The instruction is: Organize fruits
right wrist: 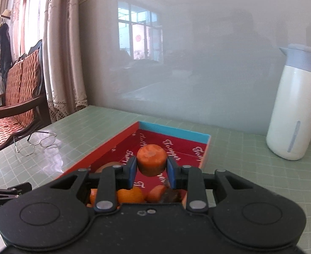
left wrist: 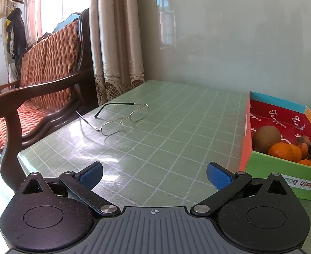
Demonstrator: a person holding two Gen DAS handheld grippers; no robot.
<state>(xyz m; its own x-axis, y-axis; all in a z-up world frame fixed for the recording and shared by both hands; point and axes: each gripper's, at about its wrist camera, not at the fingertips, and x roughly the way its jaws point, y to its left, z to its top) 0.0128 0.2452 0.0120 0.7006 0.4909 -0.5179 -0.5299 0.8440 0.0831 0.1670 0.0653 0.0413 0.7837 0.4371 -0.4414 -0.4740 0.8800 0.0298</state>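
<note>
From the left wrist, the left gripper (left wrist: pixel 154 176) hovers with its jaws spread wide and nothing between them, over the bare green checked table (left wrist: pixel 176 127), just left of the shallow box (left wrist: pixel 282 170) that serves as the landmark here. Inside the near end of the box lie one brown round fruit (left wrist: pixel 266 138), what looks like two or three orange pieces (left wrist: pixel 283 152) and one or two dark pieces at the right, too crowded to count surely. One pair of glasses (left wrist: pixel 121 118) lies on the table well to the left of the box and beyond the gripper. From the right wrist, the right gripper (right wrist: pixel 151 169) is clamped on one orange chunk (right wrist: pixel 151 159), held above the box's red floor, with the far half of the box still bare. Under the jaws, at the box's near end, sit about three more orange pieces (right wrist: pixel 130 194) and one dark piece, partly hidden. One white jug (right wrist: pixel 294 110) stands to the right of the box. No loose fruit shows on the table, so the sorting seems well advanced; the held chunk has yet to be set down.
</note>
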